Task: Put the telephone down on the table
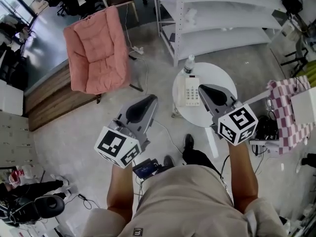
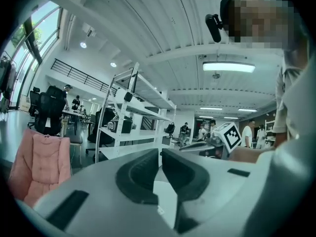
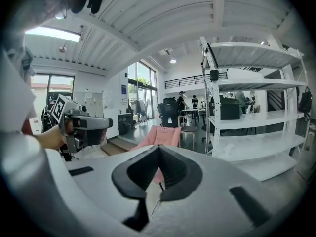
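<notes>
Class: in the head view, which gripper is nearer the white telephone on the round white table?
Right. The right gripper shows just right of the white telephone, over the round white table; the left gripper hangs further left, over the floor.

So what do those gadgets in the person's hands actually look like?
The left gripper and right gripper match: grey, wedge-shaped shells that taper to two jaws lined with black pads. At its rear each carries a white cube printed with black square markers. The person wears beige clothing with short sleeves.
</notes>
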Demonstrator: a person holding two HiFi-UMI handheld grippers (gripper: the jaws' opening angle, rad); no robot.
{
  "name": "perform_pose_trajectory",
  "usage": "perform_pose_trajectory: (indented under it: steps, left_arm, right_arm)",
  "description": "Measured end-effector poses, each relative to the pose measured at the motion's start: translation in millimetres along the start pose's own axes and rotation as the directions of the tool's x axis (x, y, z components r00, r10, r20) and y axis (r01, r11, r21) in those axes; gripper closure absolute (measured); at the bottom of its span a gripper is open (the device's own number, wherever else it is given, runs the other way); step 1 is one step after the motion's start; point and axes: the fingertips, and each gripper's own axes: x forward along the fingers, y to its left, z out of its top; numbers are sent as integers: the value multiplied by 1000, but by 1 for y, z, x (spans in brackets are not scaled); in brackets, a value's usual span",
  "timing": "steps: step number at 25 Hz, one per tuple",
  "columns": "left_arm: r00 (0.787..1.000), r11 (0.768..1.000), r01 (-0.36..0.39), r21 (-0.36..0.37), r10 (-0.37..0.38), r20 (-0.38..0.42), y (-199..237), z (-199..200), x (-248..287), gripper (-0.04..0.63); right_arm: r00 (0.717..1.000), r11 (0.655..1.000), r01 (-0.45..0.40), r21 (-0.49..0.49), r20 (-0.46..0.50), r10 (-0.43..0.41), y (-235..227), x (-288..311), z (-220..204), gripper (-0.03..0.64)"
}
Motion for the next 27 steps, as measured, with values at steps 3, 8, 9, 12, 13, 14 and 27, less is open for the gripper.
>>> perform_pose_trajectory:
  steps: [3,8,9,12,13,14,27]
  left_arm:
    - [1000,1000,-4,23,3,8,-12,17,-16,572]
    - [999,998,8,61,-10,30,-29,30,-37,572]
    - [999,998,10,65,-12,30,-32,30,-40,572]
    - [999,998,16,62,-18,32,-40,29,-46,572]
    - [999,998,18,61,-20,32,-41,28,-48,572]
    - [999,998,19,60,-21,32,-43,27,-50,572]
    - [999,997,33,64,-34,24,-69,18,-71,572]
  right_arm:
    - [1000,999,-3,-32,5,3,17,-15,15,624]
    - [999,999,16,-49,31,-14,33,-41,36,624]
    - [999,999,19,-49,36,-17,35,-46,38,624]
    - [998,998,28,-52,49,-25,40,-59,42,624]
    - [998,998,31,-54,51,-29,41,-62,42,624]
    - [998,998,35,-56,51,-32,43,-65,42,624]
    - [998,997,47,-55,54,-44,61,-93,33,624]
